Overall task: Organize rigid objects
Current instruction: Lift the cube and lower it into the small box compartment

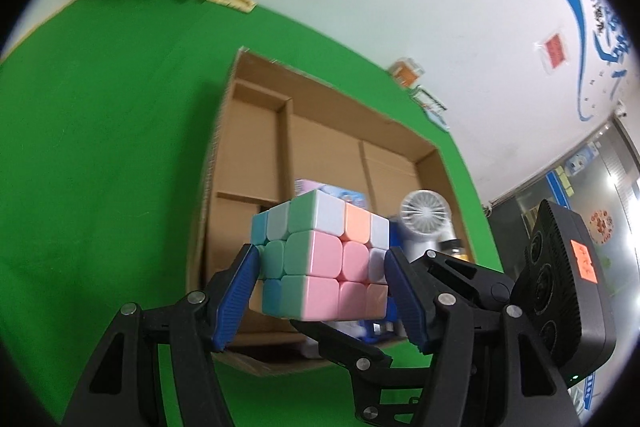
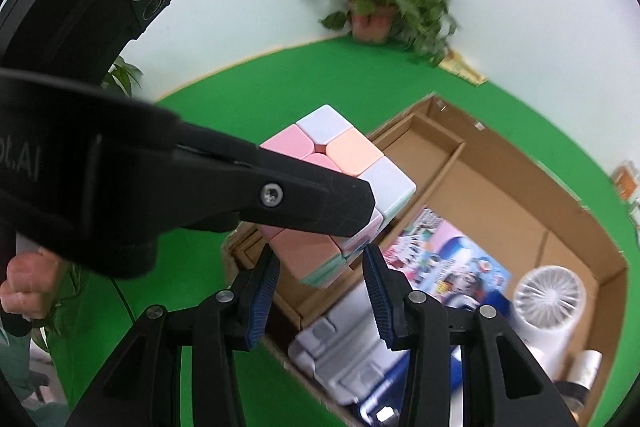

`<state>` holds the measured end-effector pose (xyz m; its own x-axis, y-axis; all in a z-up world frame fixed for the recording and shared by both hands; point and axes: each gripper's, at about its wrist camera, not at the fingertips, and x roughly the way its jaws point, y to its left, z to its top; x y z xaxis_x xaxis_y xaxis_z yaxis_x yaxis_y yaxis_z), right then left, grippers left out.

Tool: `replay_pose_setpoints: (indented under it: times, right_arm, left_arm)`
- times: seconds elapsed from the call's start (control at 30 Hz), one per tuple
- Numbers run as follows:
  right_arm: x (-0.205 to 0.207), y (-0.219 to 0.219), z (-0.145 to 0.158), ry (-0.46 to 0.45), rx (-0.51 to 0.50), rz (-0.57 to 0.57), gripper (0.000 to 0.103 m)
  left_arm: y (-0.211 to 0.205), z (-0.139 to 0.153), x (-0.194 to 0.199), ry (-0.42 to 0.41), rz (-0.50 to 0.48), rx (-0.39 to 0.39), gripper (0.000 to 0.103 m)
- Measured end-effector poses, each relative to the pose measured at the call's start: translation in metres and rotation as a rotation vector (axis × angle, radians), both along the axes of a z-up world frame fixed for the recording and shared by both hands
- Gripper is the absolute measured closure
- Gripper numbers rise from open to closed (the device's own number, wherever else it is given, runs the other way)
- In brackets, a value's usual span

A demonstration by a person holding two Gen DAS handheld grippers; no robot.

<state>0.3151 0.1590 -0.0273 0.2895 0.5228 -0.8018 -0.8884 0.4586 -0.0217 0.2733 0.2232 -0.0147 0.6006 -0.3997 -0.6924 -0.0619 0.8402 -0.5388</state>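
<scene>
My left gripper (image 1: 320,259) is shut on a pastel puzzle cube (image 1: 320,263), pads on its left and right faces, holding it in the air over the near end of an open cardboard box (image 1: 320,131). In the right wrist view the same cube (image 2: 344,155) hangs above the box (image 2: 492,183), with the left gripper's black finger (image 2: 304,203) across it. My right gripper (image 2: 320,267) is open and empty just below the cube, not touching it.
The box has cardboard dividers and holds a white handheld fan (image 2: 548,303), a colourful picture booklet (image 2: 444,267), a grey-white plastic item (image 2: 344,351) and a metal cylinder (image 2: 588,367). It sits on a green table (image 1: 100,147). A potted plant (image 2: 380,7) stands at the far corner.
</scene>
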Motion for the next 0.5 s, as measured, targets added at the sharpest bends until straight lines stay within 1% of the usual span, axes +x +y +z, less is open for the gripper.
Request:
replay_pose_setpoints:
  times: [0.07,0.13,0.23,0.3,0.33,0.4,0.47,0.5]
  right_arm:
    - [0.012,0.009,-0.010,0.024,-0.019,-0.011,0.062]
    - [0.023,0.016,-0.017,0.039,-0.036,-0.032,0.062]
    - [0.034,0.018,-0.021,0.063,-0.018,-0.040,0.062]
    - [0.034,0.020,-0.016,0.047,-0.018,-0.048,0.059]
    - [0.025,0.012,-0.018,0.032,-0.020,-0.053,0.055]
    - [0.017,0.003,-0.009,-0.016,-0.008,-0.070,0.035]
    - [0.007,-0.017,-0.008,-0.052,0.017,-0.107,0.026]
    - [0.003,-0.029,-0.005,-0.064,0.034,-0.137,0.022]
  left_arm:
    - [0.003,-0.011,0.009,0.026,-0.001,0.000,0.040]
    - [0.005,-0.018,0.015,0.043,-0.002,0.003,0.048]
    - [0.009,-0.023,0.019,0.055,0.013,-0.020,0.049]
    - [0.010,-0.021,0.014,0.042,0.029,-0.021,0.048]
    - [0.007,-0.015,0.007,0.017,0.046,0.014,0.048]
    - [0.002,-0.001,-0.007,-0.041,0.063,0.055,0.046]
    - [-0.003,0.011,-0.023,-0.092,0.089,0.100,0.045]
    - [-0.011,0.021,-0.037,-0.137,0.114,0.148,0.039]
